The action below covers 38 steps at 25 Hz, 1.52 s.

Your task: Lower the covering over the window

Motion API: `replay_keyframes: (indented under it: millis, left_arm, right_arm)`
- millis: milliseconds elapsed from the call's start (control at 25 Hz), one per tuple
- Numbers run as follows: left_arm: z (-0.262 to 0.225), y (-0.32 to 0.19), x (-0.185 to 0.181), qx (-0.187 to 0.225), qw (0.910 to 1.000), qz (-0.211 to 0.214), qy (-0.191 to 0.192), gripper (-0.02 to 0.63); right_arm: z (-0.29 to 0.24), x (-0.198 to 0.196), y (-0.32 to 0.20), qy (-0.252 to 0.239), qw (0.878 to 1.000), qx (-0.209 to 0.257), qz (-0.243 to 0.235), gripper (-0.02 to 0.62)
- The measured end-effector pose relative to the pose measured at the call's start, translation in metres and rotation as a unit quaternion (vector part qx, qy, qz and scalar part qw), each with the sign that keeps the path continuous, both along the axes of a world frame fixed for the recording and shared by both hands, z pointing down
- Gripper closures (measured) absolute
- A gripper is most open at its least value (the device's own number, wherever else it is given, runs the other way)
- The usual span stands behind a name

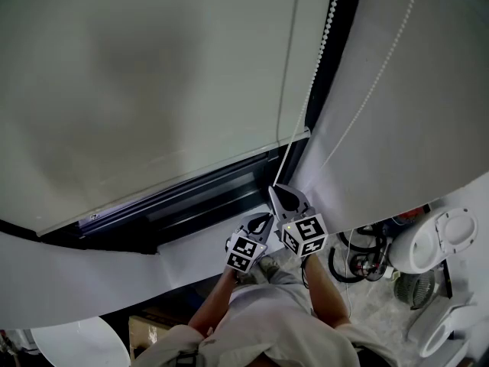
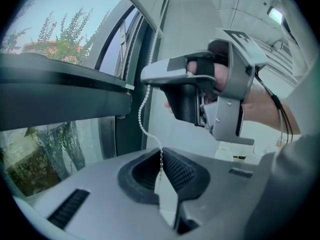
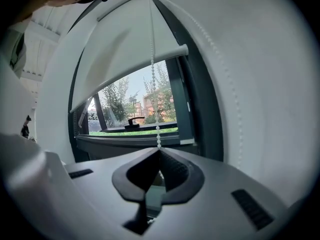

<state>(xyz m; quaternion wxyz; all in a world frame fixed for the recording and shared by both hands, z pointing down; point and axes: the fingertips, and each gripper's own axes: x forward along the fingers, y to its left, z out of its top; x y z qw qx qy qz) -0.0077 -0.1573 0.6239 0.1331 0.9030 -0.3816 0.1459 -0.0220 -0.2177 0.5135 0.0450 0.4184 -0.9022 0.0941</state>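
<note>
Left hand-held gripper (image 2: 161, 158) pinches the bead chain (image 2: 142, 127).

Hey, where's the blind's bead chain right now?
In the head view the bead chain hangs right of the blind, running down into the right gripper, with the left gripper clamped just below.

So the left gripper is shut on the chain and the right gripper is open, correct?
No. The left gripper is shut on the chain, but the right gripper is shut on it too; the right gripper view shows that.
</note>
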Motion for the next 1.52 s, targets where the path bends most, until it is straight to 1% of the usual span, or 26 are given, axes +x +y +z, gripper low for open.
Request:
replay_keyframes:
  millis: [320, 480, 600, 680, 840, 960, 1080, 1200, 1280, 1360, 1520]
  left_arm:
    - [0.006, 0.002, -0.009, -0.008, 0.9999, -0.012, 0.000, 0.584]
    - [-0.020, 0.003, -0.015, 0.009, 0.9999, -0.014, 0.006, 0.581]
    - [-0.051, 0.002, -0.021, 0.031, 0.9993, -0.011, 0.019, 0.531]
    - [-0.075, 0.001, -0.026, 0.050, 0.9983, -0.011, 0.029, 0.518]
    - [-0.135, 0.003, -0.029, 0.100, 0.9940, -0.009, 0.044, 0.518]
    - [-0.181, 0.001, -0.029, 0.143, 0.9884, -0.007, 0.050, 0.518]
    - [-0.223, -0.004, -0.026, 0.189, 0.9804, -0.005, 0.054, 0.518]
    - [-0.255, -0.012, -0.020, 0.221, 0.9737, 0.000, 0.056, 0.518]
    - [-0.276, -0.018, -0.018, 0.243, 0.9680, -0.005, 0.061, 0.519]
    - [-0.288, -0.026, -0.014, 0.255, 0.9652, -0.007, 0.059, 0.520]
    - [-0.301, -0.040, -0.006, 0.263, 0.9630, -0.007, 0.058, 0.520]
  right_arm:
    - [0.005, 0.000, -0.002, 0.001, 1.000, -0.005, -0.004, 0.600]
    - [0.005, -0.001, -0.001, 0.002, 1.000, -0.005, -0.008, 0.600]
    - [0.005, -0.002, -0.001, 0.001, 1.000, -0.004, -0.011, 0.600]
    - [0.005, -0.002, -0.001, 0.000, 1.000, -0.004, -0.011, 0.600]
    - [0.004, 0.000, 0.003, -0.002, 1.000, -0.003, -0.014, 0.600]
    - [0.003, -0.002, 0.005, -0.003, 1.000, -0.003, -0.016, 0.600]
    - [0.003, -0.004, 0.007, -0.004, 1.000, -0.004, -0.018, 0.600]
    - [0.004, -0.006, 0.010, -0.003, 1.000, -0.004, -0.020, 0.600]
    - [0.004, -0.007, 0.011, -0.002, 1.000, -0.004, -0.021, 0.600]
    - [0.004, -0.007, 0.012, -0.001, 1.000, -0.003, -0.021, 0.600]
    - [0.004, -0.010, 0.015, 0.000, 1.000, -0.003, -0.024, 0.600]
